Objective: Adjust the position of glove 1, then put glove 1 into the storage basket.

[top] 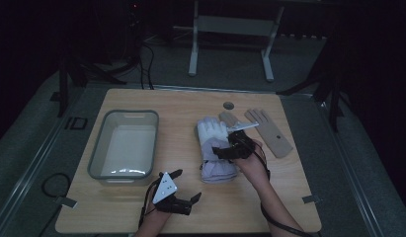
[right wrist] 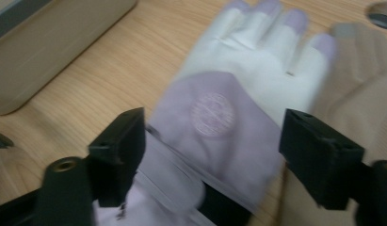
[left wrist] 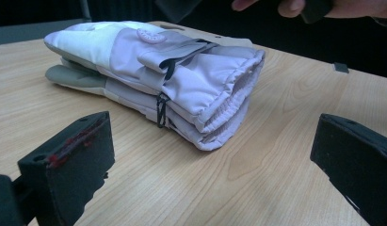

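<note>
Currently the right gripper hangs over the stacked pair of lilac-and-white winter gloves at table centre, jaws spread wide and gripping nothing. Right gripper view: the top glove sits between and below the two black jaws, round logo patch roughly midway, pads clear of the fabric on both sides. That frame is blurred.

Left gripper is near the front table edge, well apart from the gloves, jaws released, empty. Left gripper view: bare wood between its jaws, the gloves further ahead, cuffs facing the camera.

Surroundings:
- Grey plastic tub left of the gloves, well apart, on the wooden table.
- Tan thin glove flat to the right of the pair; a second tan glove pokes out just beside the white fingertips, touching or nearly so — can't tell which.
- Round cable grommet behind them.
- Nothing blocks either gripper's line to the pair.

View differences:
- Left gripper view gives the side profile: two gloves stacked, elastic cuffs, black clip cord on the near side.
- High view gives the overall layout.
- Right gripper view shows the logo patch and tub corner.
</note>
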Demonstrator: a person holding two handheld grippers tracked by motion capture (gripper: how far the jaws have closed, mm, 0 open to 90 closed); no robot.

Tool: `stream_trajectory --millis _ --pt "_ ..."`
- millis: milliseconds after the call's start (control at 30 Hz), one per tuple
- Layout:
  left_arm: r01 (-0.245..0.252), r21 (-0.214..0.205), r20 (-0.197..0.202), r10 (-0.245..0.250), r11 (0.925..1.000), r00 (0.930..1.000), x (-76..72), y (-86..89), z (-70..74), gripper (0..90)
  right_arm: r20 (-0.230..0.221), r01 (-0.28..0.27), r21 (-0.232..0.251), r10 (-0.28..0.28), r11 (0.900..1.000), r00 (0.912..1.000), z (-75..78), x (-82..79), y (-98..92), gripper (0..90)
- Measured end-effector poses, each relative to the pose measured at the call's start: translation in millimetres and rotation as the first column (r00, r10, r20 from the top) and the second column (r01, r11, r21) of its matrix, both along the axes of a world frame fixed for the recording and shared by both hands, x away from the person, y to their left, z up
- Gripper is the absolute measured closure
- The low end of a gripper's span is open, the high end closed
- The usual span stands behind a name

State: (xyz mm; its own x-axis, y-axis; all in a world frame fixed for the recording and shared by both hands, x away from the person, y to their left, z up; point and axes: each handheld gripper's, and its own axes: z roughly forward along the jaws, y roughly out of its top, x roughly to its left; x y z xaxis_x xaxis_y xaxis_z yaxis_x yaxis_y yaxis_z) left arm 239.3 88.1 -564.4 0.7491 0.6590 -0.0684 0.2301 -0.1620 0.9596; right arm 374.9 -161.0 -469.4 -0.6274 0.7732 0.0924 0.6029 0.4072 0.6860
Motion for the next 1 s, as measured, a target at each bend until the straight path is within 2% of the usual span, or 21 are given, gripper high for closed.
stream_trajectory --millis 33,167,200,267,400,500,533,567,633,700,800,933,1000 --pt "-0.003 -0.005 -0.002 0.003 1.0 1.0 0.5 0.7 -0.1 0.1 0.001 -0.006 0.022 0.005 0.9997 1.0 0.3 -0.9 -4.4 14.5" --pt "-0.017 -0.014 -0.021 0.016 0.9998 0.9996 2.2 1.6 0.0 0.1 0.031 -0.063 0.064 0.061 0.996 0.9977 -1.1 -6.6 -20.6 13.4" --pt "-0.022 -0.001 -0.028 0.022 0.9998 0.9994 3.0 1.3 0.2 0.1 0.05 -0.075 0.061 0.072 0.9953 0.9962 -2.2 -8.2 -24.0 13.6" --pt "-0.028 0.003 -0.045 0.028 0.9996 0.9986 4.4 0.9 0.3 0.1 0.087 -0.089 0.022 0.087 0.9958 0.9924 -4.3 -11.6 -30.0 13.6" --pt "-0.02 0.014 -0.079 0.021 0.9997 0.9967 7.2 1.1 0.8 0.1 0.094 -0.088 0.019 0.085 0.996 0.9919 -8.4 -15.4 -41.2 13.7" --pt "-0.009 -0.025 -0.13 0.006 0.9996 0.9915 9.9 1.6 5.2 0.1 0.125 -0.084 0.042 0.078 0.9956 0.9892 -8.8 -20.8 -52.2 13.6" --pt "-0.003 -0.042 -0.14 -0.003 0.9991 0.9901 10.9 1.9 8.1 0.1 0.18 -0.082 0.033 0.075 0.9961 0.9809 -8.0 -25.2 -60.1 13.5" --pt "-0.001 -0.046 -0.143 -0.005 0.9989 0.9896 11.2 1.5 9.7 0.1 0.18 -0.082 0.033 0.075 0.9961 0.9809 -8.0 -25.2 -60.1 13.5" --pt "0.01 -0.035 -0.135 -0.015 0.9993 0.9907 11.7 0.1 13.3 0.1 0.21 -0.072 0.012 0.068 0.9974 0.9754 -6.5 -29.0 -68.0 14.0" --pt "0.012 -0.007 -0.126 -0.013 0.9999 0.992 11.8 -2.2 15.8 0.1 0.186 -0.073 0.015 0.069 0.9972 0.9802 -6.2 -29.5 -73.7 14.1" --pt "0.005 -0.008 -0.13 -0.006 1.0 0.9915 13.1 -4.9 19.6 0.1 0.137 -0.06 0.031 0.055 0.9978 0.9891 -5.6 -31.4 -82.9 14.3" --pt "-0.02 0.006 -0.141 0.02 0.9998 0.9898 19.3 -8.6 28.1 0.1 0.105 -0.047 0.085 0.038 0.9953 0.9938 -5.3 -32.3 -90.9 12.3" --pt "-0.014 0.009 -0.15 0.015 0.9999 0.9885 23.8 -10.3 33.6 0.1 0.096 -0.054 0.091 0.045 0.9944 0.9944 -3.7 -31.8 -90.5 10.5"
